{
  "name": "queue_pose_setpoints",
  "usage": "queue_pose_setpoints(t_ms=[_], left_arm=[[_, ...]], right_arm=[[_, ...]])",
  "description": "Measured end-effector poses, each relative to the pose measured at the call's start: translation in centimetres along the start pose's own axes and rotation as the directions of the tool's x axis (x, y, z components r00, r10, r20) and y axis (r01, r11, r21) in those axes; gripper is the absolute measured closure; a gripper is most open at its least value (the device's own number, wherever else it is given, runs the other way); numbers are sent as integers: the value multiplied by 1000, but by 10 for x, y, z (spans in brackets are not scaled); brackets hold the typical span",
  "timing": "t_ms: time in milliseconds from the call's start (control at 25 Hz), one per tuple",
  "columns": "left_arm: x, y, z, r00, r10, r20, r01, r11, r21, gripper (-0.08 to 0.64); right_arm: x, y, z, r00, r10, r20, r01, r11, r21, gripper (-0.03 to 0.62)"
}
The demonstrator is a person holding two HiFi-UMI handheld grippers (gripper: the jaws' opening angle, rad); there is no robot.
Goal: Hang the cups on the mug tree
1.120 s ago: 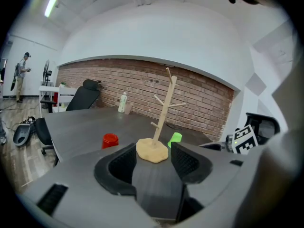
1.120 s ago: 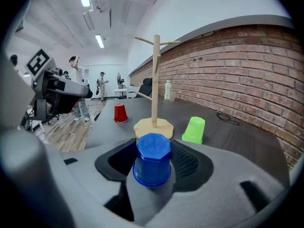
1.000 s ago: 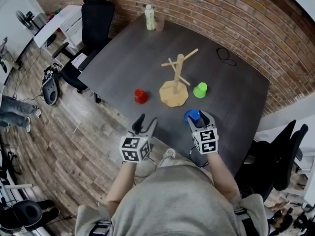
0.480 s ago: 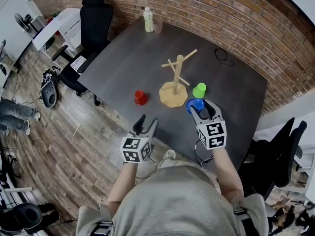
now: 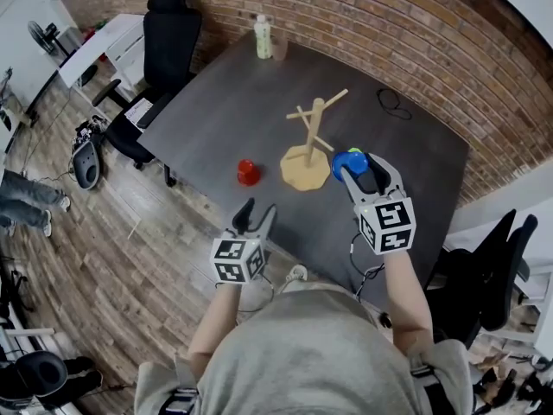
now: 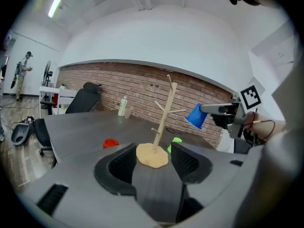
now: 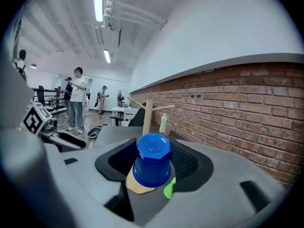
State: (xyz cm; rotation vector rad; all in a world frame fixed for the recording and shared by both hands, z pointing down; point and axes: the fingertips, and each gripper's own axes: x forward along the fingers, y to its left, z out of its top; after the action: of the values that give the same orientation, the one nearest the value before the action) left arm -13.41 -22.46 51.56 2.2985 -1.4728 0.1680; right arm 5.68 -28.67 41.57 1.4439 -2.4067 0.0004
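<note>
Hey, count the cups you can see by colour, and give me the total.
blue cup: 1
red cup: 1
green cup: 1
Total: 3

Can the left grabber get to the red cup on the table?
Probably yes. The left gripper is open and empty, and the red cup stands alone on the table just ahead of it. The mug tree is off to the side, so nothing seems to block the way.
</note>
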Motion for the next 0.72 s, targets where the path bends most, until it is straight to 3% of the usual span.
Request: queue_pose_setpoints(t_ms=[720], left_arm=[[4, -1, 4, 1000, 6, 16, -6, 1000, 0, 337]], right_arm=[[6, 0, 68, 992, 28, 119, -18, 996, -82, 365]])
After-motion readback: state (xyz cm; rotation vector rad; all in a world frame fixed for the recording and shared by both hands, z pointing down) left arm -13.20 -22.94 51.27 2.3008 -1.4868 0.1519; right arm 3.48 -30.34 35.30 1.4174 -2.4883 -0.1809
